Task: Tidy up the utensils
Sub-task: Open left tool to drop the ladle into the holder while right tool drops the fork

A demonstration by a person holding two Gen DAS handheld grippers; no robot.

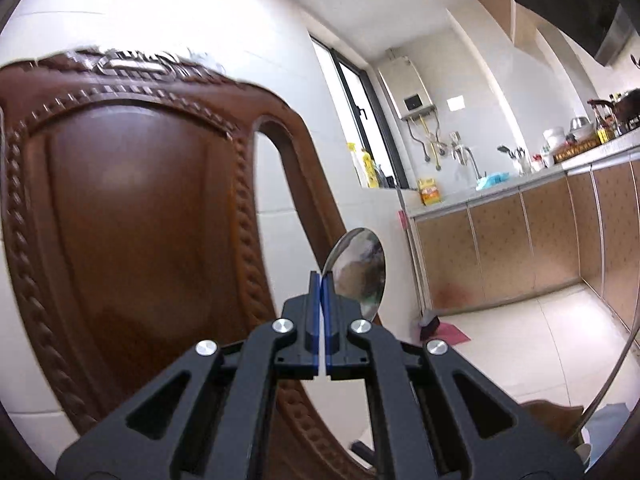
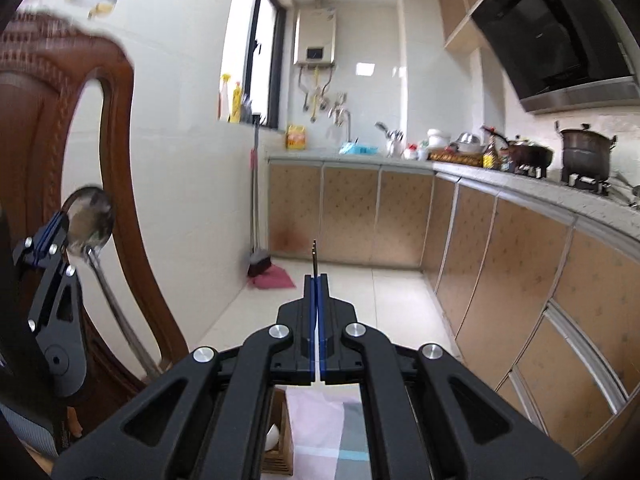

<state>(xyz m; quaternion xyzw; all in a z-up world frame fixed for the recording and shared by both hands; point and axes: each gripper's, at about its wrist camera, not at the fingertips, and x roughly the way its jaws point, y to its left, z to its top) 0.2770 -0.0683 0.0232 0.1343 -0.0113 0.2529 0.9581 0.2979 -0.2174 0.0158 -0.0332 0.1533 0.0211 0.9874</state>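
Mid-task, by my reading: the left gripper has its fingers clamped on a spoon, the right gripper pinches a thin utensil (type unclear); both held aloft, nothing stowed yet

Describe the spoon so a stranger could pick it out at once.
Start at the carved brown wooden chair back on the left. Just in front of it is the left gripper, with a shiny steel spoon beside its fingers. Its mirror-bright oval bowl stands uppermost, handle slanting down.
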